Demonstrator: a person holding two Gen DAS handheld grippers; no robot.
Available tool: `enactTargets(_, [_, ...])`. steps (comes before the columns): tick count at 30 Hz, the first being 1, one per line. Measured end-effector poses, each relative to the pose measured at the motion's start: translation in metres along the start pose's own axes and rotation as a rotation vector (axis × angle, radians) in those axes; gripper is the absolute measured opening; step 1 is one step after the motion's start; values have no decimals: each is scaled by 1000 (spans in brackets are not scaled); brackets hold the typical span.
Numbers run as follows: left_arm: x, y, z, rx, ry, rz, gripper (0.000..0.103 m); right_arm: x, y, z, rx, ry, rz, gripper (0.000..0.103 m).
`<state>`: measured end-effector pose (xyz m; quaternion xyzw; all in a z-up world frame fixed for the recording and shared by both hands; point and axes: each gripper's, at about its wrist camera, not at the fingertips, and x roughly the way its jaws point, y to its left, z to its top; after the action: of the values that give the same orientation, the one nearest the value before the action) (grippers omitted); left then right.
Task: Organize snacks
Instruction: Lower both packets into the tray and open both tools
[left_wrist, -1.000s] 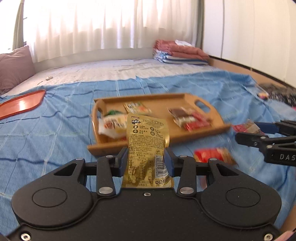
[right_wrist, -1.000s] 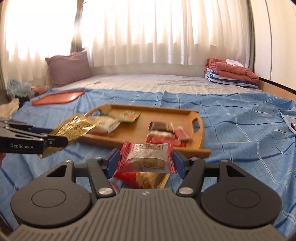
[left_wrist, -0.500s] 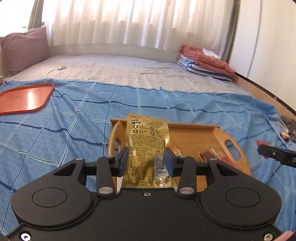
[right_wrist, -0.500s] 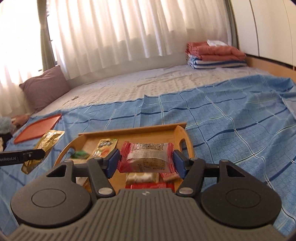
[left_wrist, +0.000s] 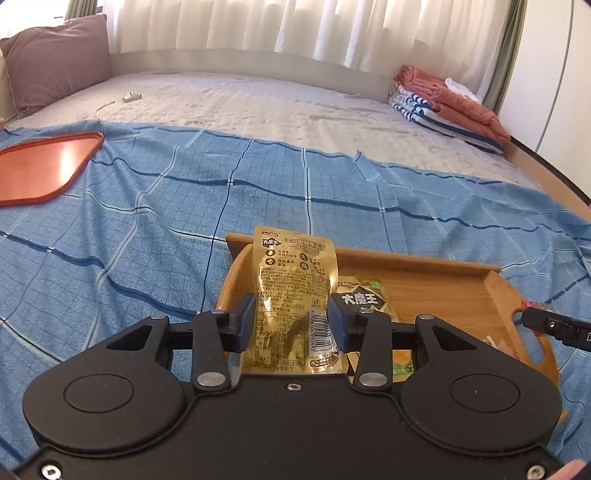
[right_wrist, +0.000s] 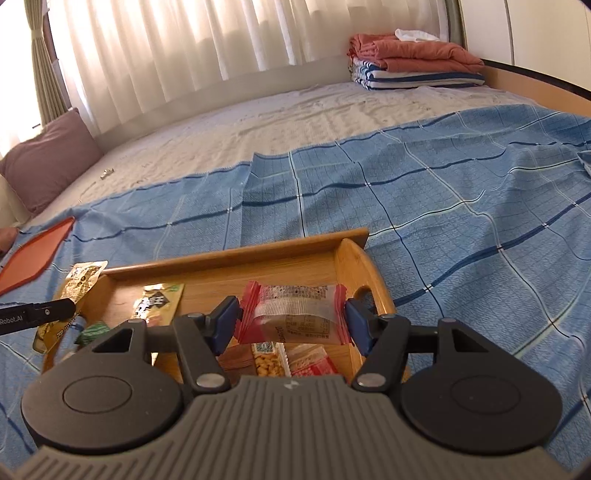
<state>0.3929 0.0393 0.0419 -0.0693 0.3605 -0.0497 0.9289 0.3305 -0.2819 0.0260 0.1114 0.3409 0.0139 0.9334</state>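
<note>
Left gripper (left_wrist: 291, 319): clamped on a gold snack pouch (left_wrist: 293, 295), which is held upright between the blue pads; the pouch's bottom edge is cut off by the gripper body.
Right gripper (right_wrist: 291, 319): closed on a red-ended clear snack packet (right_wrist: 295, 314), held crosswise; its lower edge is partly hidden behind the grey housing.
Wooden tray (right_wrist: 236, 258): set on the blue checked blanket (left_wrist: 129, 221); both held snacks are seen above it — the gold pouch over its left end, the red-ended packet near its right handle.
Hidden in the tray: the near half is covered by both gripper bodies; only parts of a green-and-gold packet (left_wrist: 364, 299), a peanut bar (right_wrist: 267, 356) and a red wrapper (right_wrist: 314, 363) can be made out.
Hard to make out: the print on the packets is too small to be read; a small green item (right_wrist: 94, 328) at the tray's left end cannot be identified.
Cut off: the orange tray (left_wrist: 40, 166) is clipped by the left frame edge.
Open room: bare wood is seen along the tray's far rail and in its middle — the blanket beyond the tray lies free up to the pale mattress (left_wrist: 258, 107).
Far edges: folded towels (right_wrist: 410, 62) are stacked at the right corner, a mauve pillow (left_wrist: 55, 62) at the left.
</note>
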Motion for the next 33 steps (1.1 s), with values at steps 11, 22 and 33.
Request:
enactTargets(11, [38,-1,-1,8,13,-4,41,49,1,-7,-57,39,-45,66])
enactTargets(22, [41,-3,-4,32,3,2,45,56,7,-17,-103,26,-28,69])
enactTargets(33, [12,-9,-12,47,5,1,72,24,12,-18,-106,-29,16,88])
